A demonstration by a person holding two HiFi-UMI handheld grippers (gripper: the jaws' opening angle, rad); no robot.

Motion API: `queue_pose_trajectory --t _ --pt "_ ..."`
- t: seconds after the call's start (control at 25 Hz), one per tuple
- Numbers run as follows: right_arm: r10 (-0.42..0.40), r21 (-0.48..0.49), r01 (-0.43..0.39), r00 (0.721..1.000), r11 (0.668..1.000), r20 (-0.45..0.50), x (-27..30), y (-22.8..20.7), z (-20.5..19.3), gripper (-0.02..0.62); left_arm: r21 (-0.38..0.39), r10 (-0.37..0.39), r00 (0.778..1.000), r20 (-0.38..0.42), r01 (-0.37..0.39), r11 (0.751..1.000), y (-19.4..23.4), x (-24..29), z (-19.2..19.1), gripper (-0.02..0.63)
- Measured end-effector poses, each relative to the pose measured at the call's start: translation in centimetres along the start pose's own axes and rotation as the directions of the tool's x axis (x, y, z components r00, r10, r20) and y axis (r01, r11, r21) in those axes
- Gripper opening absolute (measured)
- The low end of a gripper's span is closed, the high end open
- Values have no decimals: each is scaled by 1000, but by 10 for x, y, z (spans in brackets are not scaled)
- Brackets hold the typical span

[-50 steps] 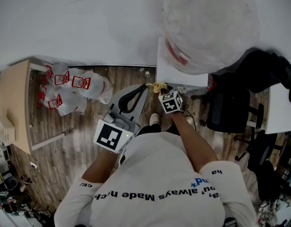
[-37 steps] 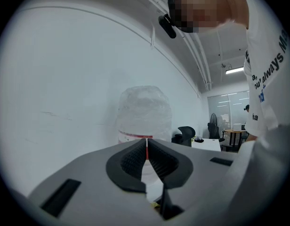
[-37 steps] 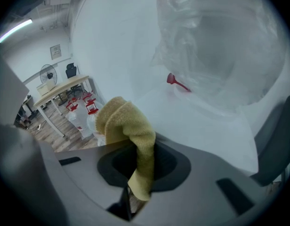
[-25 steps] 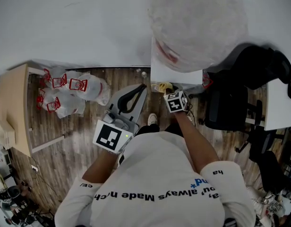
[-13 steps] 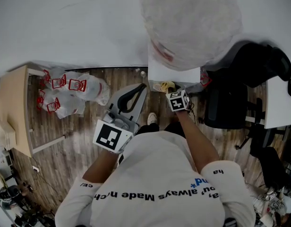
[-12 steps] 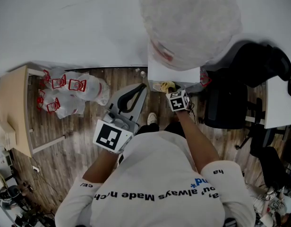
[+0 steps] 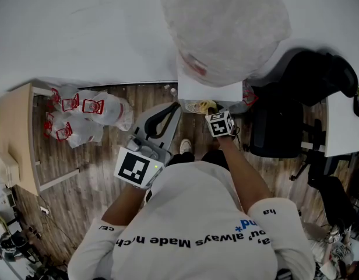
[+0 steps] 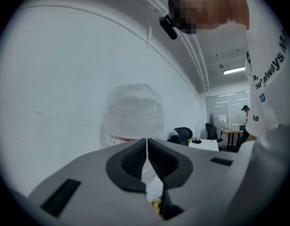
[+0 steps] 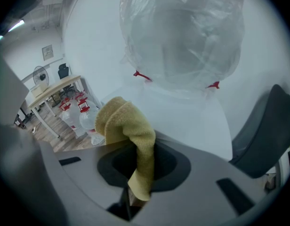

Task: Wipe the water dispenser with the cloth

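Observation:
The white water dispenser [image 7: 208, 91] stands against the wall with a large plastic-wrapped bottle [image 7: 225, 25] on top; it also fills the right gripper view [image 9: 182, 112]. My right gripper [image 7: 210, 109] is shut on a yellow cloth [image 9: 131, 131] and holds it close to the dispenser's front; the cloth [image 7: 204, 105] shows just past the marker cube. My left gripper [image 7: 162, 120] is held out to the left, shut and empty, its pads [image 8: 147, 159] closed together and pointing at the bottle [image 8: 134, 112].
Several empty water bottles with red handles [image 7: 86, 112] lie on the wooden floor at left beside a beige table [image 7: 16, 136]. Black office chairs [image 7: 284, 127] stand right of the dispenser, and a white desk [image 7: 342, 127] is at the far right.
The right gripper with the cloth has shifted slightly right and closer to the dispenser's front. The view has drifted so the dispenser sits further left. The left gripper has stayed put.

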State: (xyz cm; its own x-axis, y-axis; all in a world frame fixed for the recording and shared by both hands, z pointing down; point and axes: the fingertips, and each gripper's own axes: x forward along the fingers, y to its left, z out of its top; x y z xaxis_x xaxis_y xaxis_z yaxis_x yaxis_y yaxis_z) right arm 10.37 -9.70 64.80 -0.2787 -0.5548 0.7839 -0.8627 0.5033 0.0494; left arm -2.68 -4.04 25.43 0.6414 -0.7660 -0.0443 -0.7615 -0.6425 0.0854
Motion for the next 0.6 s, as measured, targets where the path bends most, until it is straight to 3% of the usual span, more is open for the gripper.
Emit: queue_pose_trajectory --t 0.6 --pt "-27 19 27 999 999 -19 -12 -38 -19 58 -1 -22 1000 15 22 1000 -22 23 3 26"
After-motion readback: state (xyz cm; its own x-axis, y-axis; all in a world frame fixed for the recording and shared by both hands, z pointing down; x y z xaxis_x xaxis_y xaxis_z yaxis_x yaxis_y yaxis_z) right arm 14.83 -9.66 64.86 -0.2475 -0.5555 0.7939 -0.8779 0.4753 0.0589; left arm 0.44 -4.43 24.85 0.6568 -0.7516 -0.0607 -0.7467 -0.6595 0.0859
